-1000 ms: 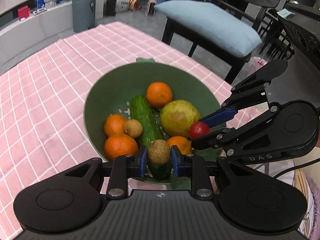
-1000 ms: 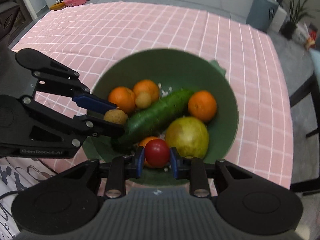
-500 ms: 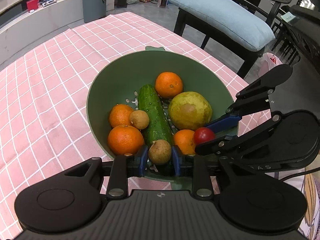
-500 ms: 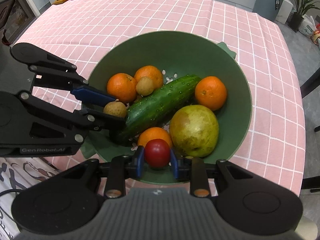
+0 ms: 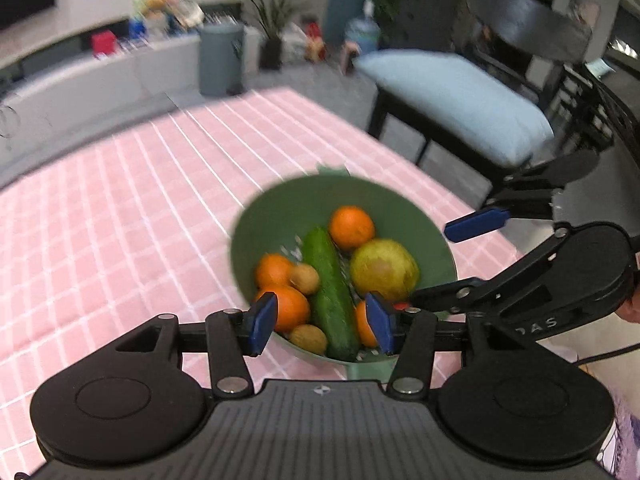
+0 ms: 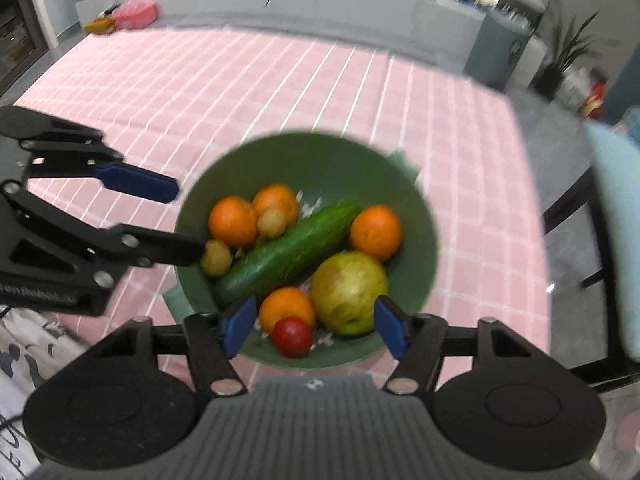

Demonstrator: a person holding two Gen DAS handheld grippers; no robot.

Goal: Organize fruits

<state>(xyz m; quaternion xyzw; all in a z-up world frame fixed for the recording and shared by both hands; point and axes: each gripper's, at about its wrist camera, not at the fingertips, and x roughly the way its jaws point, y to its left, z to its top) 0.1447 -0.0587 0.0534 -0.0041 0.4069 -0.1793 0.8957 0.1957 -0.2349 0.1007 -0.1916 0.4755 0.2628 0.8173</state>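
Observation:
A green bowl (image 5: 288, 208) on the table holds several oranges, a cucumber (image 5: 332, 296), a yellow-green pear (image 5: 384, 268) and two small brown fruits. My left gripper (image 5: 321, 322) hangs over the bowl's near rim. Its jaws are opening, and one small brown fruit (image 5: 308, 338) lies loose in the bowl below them, untouched by the pads. In the right wrist view my right gripper (image 6: 315, 327) is opening too. A red tomato (image 6: 292, 337) rests in the bowl (image 6: 320, 164) beneath it, free of both pads. The left gripper (image 6: 186, 220) reaches in from the left there.
A pink checked tablecloth (image 5: 120, 220) covers the table. A dark chair with a light blue cushion (image 5: 452, 96) stands past the table's far right edge. A grey bin (image 5: 220, 60) and a low counter sit behind. Patterned fabric (image 6: 24, 344) lies at the near left.
Both grippers went from shut to open. The small brown fruit and the red tomato left their pads and now lie in the bowl. Both grippers lifted away, so the bowl looks smaller.

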